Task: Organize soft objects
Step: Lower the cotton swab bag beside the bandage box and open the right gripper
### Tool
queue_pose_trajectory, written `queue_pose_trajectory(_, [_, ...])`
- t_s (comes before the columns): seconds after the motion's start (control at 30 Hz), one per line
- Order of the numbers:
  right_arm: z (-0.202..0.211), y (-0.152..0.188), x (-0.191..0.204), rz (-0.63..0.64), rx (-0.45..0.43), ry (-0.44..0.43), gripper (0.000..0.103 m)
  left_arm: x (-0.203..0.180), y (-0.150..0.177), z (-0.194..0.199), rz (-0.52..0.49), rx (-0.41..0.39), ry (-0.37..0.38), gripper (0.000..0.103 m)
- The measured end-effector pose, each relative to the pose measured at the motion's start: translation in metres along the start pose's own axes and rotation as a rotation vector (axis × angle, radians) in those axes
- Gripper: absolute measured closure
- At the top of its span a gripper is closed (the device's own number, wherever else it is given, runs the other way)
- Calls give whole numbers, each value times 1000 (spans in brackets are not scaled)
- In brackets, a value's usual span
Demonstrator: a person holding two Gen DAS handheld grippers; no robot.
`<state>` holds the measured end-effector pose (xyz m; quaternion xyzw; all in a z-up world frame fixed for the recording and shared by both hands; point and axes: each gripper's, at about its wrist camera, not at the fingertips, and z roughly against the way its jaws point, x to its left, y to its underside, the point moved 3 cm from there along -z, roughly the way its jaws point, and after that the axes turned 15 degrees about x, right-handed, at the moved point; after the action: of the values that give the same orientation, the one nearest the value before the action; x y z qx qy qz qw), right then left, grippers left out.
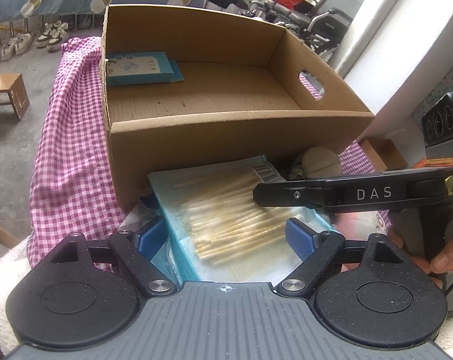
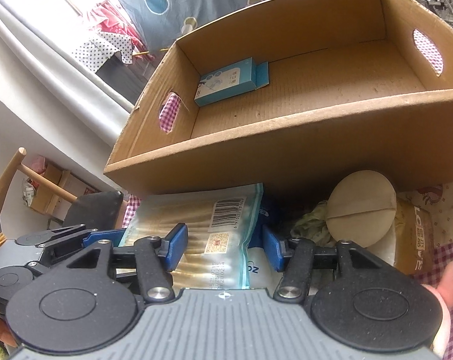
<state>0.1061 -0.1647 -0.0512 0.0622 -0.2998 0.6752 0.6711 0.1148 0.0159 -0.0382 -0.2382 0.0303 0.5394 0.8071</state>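
A clear bag of cotton swabs (image 1: 226, 219) lies in front of an open cardboard box (image 1: 232, 135). My left gripper (image 1: 226, 238) is open, its blue pads on either side of the bag's near end. My right gripper (image 2: 225, 247) is open too, over the same bag (image 2: 196, 228), and its black body (image 1: 346, 195) reaches in from the right in the left wrist view. A blue carton (image 1: 139, 67) lies in the box's back left corner, also in the right wrist view (image 2: 229, 82). A round beige puff (image 2: 361, 207) rests right of the bag.
The box (image 2: 286, 162) stands on a pink checked cloth (image 1: 67, 150). A tan pouch (image 2: 415, 240) and a pale green tangle (image 2: 313, 225) lie beside the puff. A wooden stool (image 1: 7, 93), shoes (image 1: 34, 42) and a wheelchair (image 1: 316, 15) are beyond the table.
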Motion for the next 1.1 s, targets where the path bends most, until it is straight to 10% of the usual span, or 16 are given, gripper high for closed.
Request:
queue_pose_trajectory(0.3, [9,10,6,42,-61,79,49,-9,3,-2,-41,-28,-45,19])
queue_pose_trajectory(1.1, [63,28,35,116,-165,-40,64,-46,13,58,-138,-188,-105,19])
